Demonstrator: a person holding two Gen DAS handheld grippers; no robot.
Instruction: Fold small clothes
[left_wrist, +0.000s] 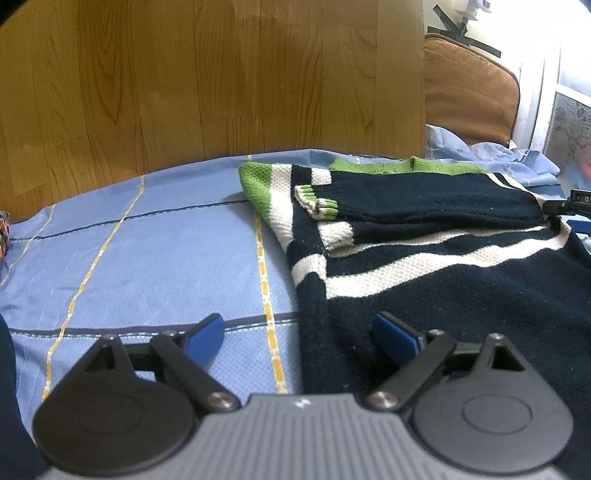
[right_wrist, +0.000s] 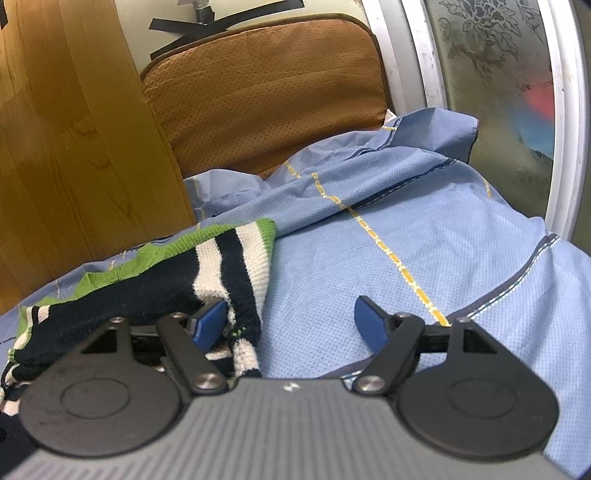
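A small knit sweater (left_wrist: 461, 266), navy with white stripes and green trim, lies on a blue checked sheet (left_wrist: 147, 258). One sleeve with a green-striped cuff (left_wrist: 317, 201) is folded across its chest. My left gripper (left_wrist: 299, 336) is open at the sweater's left edge; its right finger rests on the navy knit, its left finger over the sheet. In the right wrist view the sweater (right_wrist: 155, 288) lies at the left. My right gripper (right_wrist: 290, 325) is open at its right edge, the left finger against the striped sleeve, the right finger over the sheet (right_wrist: 406, 240). The right gripper's tip shows in the left wrist view at the far right.
A wooden board (left_wrist: 221, 81) stands upright behind the sheet. A brown cushion (right_wrist: 266, 85) leans behind it to the right. A frosted glass door with a white frame (right_wrist: 491, 92) stands at the far right. The sheet is bunched up near the cushion.
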